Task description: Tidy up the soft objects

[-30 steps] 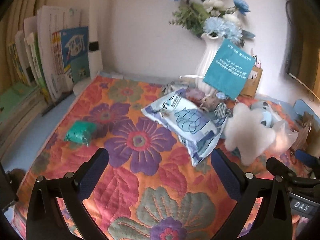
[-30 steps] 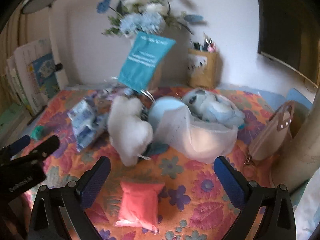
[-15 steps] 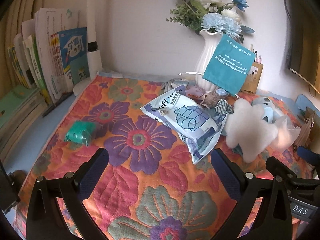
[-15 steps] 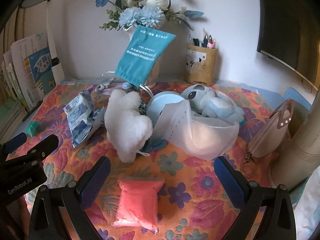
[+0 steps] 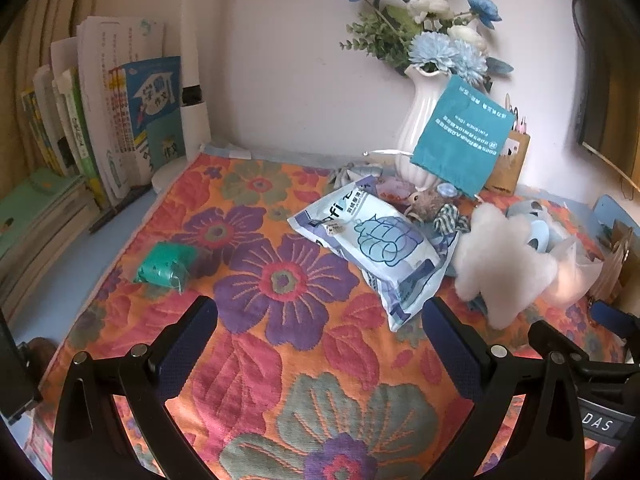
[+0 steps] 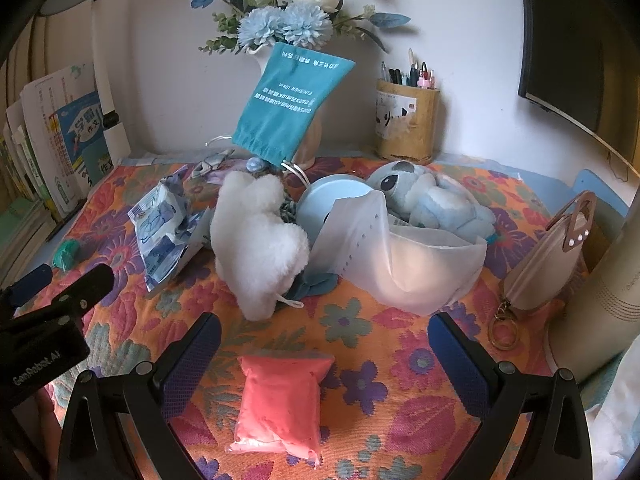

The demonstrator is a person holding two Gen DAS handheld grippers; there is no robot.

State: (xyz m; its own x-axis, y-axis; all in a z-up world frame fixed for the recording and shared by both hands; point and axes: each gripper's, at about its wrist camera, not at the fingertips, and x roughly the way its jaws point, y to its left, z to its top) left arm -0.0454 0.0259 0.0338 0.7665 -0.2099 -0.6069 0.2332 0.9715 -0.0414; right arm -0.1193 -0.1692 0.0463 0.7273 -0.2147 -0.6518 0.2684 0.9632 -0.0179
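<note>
A white fluffy plush lies mid-table beside a blue-and-white tissue pack. Behind it, a blue plush toy rests in a white fabric bag. A pink soft pouch lies between the fingers of my right gripper, which is open above it. A small green bundle sits at the left. My left gripper stands open over bare floral cloth, nothing between its fingers. A teal cloth bag hangs against the vase.
A white vase of blue flowers and a pen holder stand at the back wall. Books line the left side. A beige purse and a tall cylinder stand at the right. A dark monitor hangs upper right.
Both views have tilted slightly, with the scene sitting a little lower in frame than a second ago. No object on the table has moved.
</note>
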